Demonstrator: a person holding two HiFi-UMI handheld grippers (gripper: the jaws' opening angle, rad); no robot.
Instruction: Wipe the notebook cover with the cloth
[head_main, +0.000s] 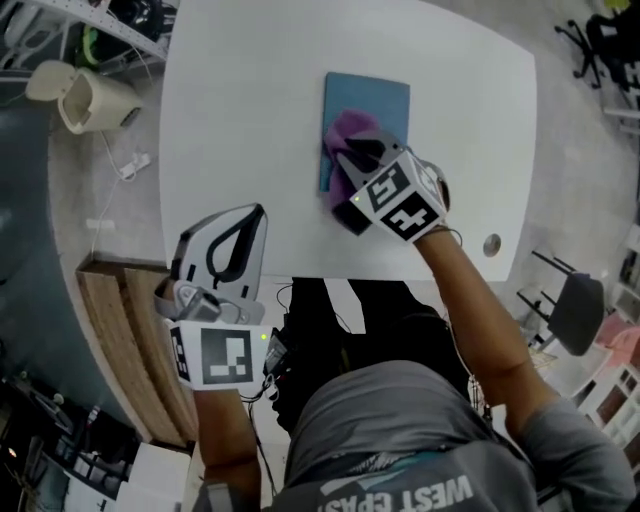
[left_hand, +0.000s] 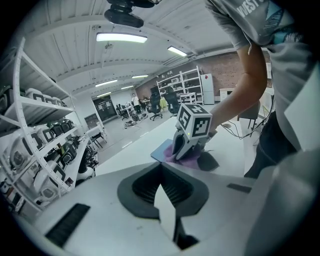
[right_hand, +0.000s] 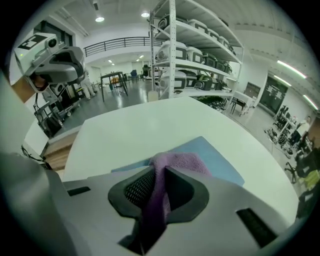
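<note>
Blue-covered rectangular notebook (head_main: 372, 95) lies flat on the white worktop (head_main: 250, 100), toward its far side. The right gripper (head_main: 358, 152) is over the near left part of the cover. Its jaws are nearly together, pinching a bunched purple fleecy cloth (head_main: 350, 130) that rests on the cover. The left gripper (head_main: 255, 215) hangs well apart at the worktop's near edge, its jaws drawn together on nothing.

The wipe looks under way, with most of the cover yet to pass over. To do it well, I would press the cloth down lightly and sweep in overlapping strokes out to every edge. The pressure should stay gentle, since the unpinned notebook could slide. The idle left gripper might steady a corner.
</note>
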